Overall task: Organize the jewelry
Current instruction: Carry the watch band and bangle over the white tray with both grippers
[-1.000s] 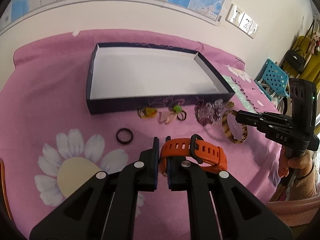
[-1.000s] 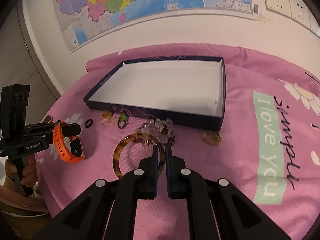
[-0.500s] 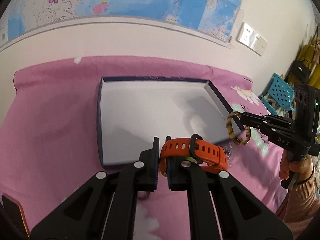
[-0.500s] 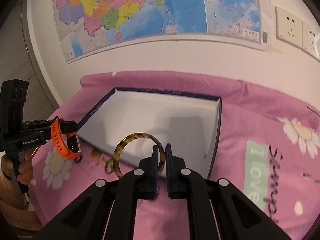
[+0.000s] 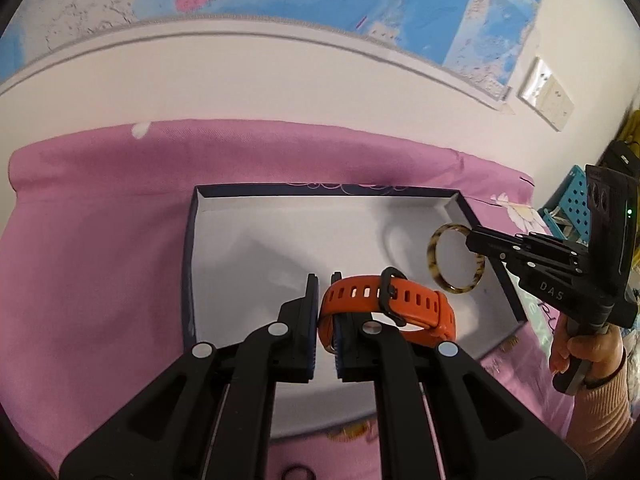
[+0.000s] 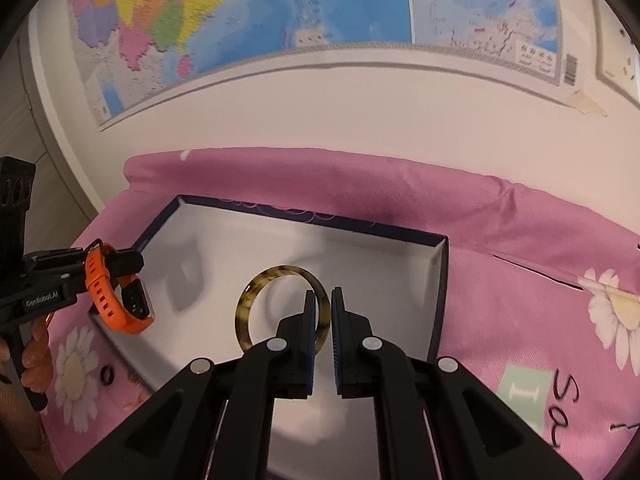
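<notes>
Fingers of my left gripper [image 5: 324,300] clamped tight on orange watch band [image 5: 384,308], hanging above box [image 5: 190,264] floor. Fingers of my right gripper [image 6: 325,312] pinched on tortoiseshell bangle [image 6: 256,300], above box too. Carry step nearly done, I judge. Next: lower both, part fingers, set pieces down apart.

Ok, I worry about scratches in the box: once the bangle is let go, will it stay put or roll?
The bangle looks rigid and round, held upright by the right gripper, so dropped on edge it may roll. The box floor looks smooth, so it might slide; the walls should stop it.
</notes>
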### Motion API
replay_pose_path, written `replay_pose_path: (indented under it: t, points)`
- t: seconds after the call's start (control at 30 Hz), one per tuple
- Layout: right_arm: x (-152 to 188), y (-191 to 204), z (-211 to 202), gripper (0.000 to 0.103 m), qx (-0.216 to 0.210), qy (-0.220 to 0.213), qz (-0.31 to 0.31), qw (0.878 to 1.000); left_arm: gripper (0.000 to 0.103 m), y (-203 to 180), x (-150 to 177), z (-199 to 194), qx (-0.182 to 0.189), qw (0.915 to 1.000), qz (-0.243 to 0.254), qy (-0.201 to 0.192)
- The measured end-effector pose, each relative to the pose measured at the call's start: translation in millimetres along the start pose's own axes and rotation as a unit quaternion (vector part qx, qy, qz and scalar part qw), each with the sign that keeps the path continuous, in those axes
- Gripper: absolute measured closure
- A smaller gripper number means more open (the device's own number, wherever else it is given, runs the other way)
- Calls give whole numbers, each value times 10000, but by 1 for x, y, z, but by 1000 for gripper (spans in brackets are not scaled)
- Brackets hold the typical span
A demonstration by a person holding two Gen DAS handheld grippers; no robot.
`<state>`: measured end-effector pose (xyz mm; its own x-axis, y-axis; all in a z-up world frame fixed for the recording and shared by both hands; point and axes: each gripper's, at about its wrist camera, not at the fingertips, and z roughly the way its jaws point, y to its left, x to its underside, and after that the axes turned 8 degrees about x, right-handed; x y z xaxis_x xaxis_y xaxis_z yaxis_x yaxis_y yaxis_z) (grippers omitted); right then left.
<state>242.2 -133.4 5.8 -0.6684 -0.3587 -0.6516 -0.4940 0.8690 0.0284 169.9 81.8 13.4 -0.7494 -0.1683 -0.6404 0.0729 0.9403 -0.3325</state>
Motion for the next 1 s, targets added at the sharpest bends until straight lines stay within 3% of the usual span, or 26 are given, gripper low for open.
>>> replay_pose_path:
  t: [0.43,0.87,1.0]
  points:
    - [-26,-4,48,97,58,376,217,9990,96,25,-25,45,-122,9985,-477,254]
    - [-38,-1,64,97,179,602,264,9977,96,42,-33,67,-212,9952,-894,351]
    - [-37,2,56,90,247,454,256,9983,96,40,-34,70,-263,9950,-892,358]
